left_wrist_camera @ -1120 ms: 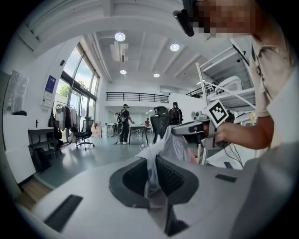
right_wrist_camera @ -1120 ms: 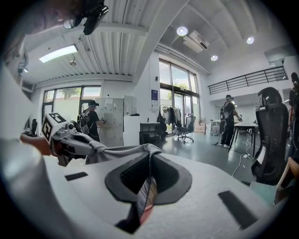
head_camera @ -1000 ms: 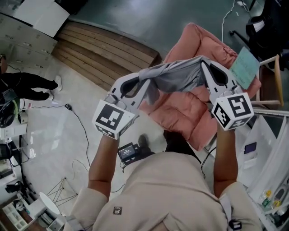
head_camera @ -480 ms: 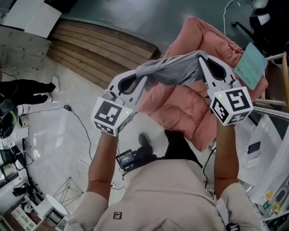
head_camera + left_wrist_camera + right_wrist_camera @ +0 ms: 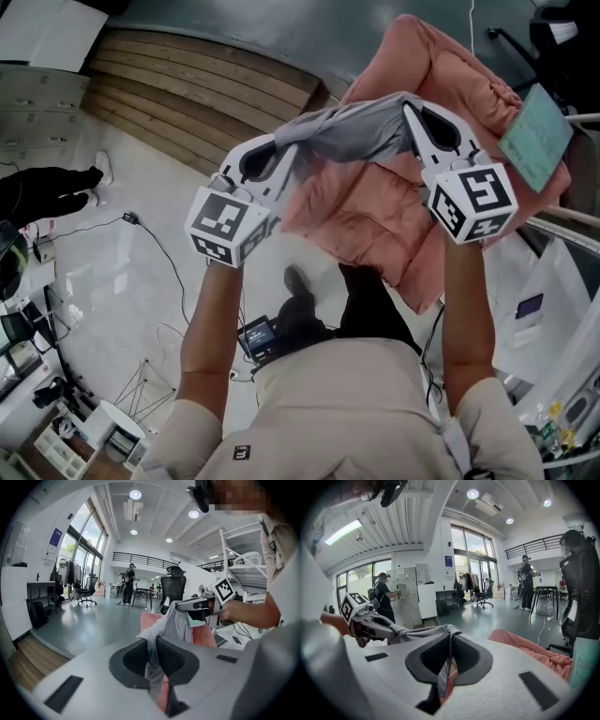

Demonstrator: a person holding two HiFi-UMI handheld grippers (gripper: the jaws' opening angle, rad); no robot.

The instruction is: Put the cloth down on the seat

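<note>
You hold the grey cloth (image 5: 361,131) stretched between both grippers, up in the air above the pink seat cushion (image 5: 375,211). Your left gripper (image 5: 296,150) is clamped on one end, with fabric running down between its closed jaws. Your right gripper (image 5: 406,105) pinches the other end, jaws tight on the cloth. The middle bunches and sags a little, hanging clear of the cushion.
</note>
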